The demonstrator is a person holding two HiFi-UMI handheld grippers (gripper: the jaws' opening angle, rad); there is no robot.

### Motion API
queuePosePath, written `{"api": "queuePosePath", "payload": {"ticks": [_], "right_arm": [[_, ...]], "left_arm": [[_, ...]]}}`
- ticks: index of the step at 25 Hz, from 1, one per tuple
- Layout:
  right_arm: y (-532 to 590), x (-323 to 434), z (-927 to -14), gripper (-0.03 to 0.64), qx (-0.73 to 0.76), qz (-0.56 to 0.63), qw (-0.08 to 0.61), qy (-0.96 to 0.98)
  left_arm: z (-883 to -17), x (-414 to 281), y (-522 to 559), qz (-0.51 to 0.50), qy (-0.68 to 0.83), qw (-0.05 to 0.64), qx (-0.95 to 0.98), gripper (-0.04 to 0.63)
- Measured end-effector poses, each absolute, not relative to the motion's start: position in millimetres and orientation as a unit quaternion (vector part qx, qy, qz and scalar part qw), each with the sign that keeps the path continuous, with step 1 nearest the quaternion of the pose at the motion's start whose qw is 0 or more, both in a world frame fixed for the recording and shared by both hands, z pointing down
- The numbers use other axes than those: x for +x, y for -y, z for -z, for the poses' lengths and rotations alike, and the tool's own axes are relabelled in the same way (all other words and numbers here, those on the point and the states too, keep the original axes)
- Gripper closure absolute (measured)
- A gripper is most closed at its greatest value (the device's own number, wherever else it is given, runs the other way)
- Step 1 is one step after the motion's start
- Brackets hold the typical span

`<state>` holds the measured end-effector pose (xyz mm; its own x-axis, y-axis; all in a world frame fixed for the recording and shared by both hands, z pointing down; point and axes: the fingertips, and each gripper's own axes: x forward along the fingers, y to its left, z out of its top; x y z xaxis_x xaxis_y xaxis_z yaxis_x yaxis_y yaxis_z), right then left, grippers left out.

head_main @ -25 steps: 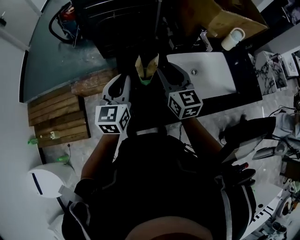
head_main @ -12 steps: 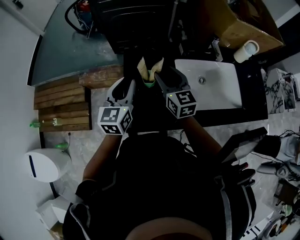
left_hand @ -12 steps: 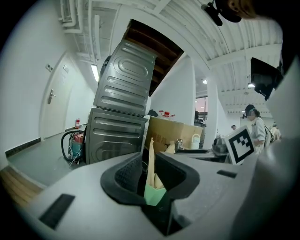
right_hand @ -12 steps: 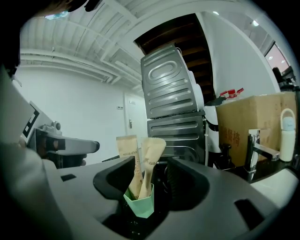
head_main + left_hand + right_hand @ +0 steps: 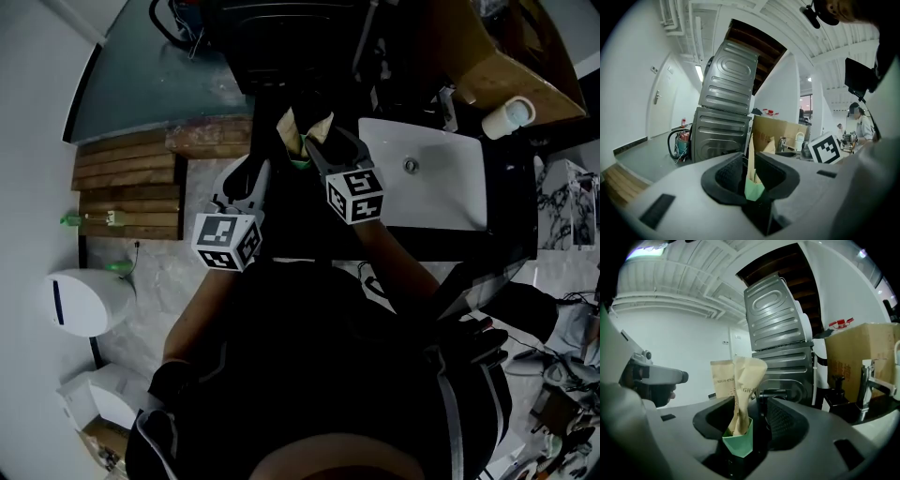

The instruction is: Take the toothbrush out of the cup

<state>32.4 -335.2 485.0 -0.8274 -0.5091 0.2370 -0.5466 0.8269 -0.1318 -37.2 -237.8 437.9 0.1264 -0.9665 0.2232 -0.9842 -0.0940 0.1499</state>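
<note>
Cup [image 5: 739,439] at black counter [image 5: 441,242], clamped in just-widened left tongs [image 5: 750,174], inside just-opened right tongs [image 5: 749,414].

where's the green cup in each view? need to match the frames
Head view: green cup sits upper centre, just left of the middle.
Left gripper view: green cup is low centre, seen narrow.
Right gripper view: green cup is low centre, slightly left.
Shared landmark: cardboard box, top right in the head view, mid-right of centre in the left gripper view, far right in the right gripper view.
</note>
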Motion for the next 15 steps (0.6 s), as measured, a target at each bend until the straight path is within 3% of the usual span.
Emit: {"api": "queuePosePath", "payload": {"ticks": [6,9,15], "right_arm": [[339.1,23.0,-496.2,0.406,0.256,-0.116,0.101,0.954],[340.1,20.9,-498.5,0.518,0.255,-0.119,0.100,0.954],[336.2,11.7,-500.9,0.560,0.252,-0.126,0.102,0.954]], "left_arm": [[-440.0,-41.3,231.6,-0.045,0.677,0.135,0.722,0.511],[-440.7,-42.4,228.8,-0.047,0.676,0.134,0.723,0.511],[-435.9,-44.7,227.5,-0.032,0.659,0.131,0.740,0.511]]}}
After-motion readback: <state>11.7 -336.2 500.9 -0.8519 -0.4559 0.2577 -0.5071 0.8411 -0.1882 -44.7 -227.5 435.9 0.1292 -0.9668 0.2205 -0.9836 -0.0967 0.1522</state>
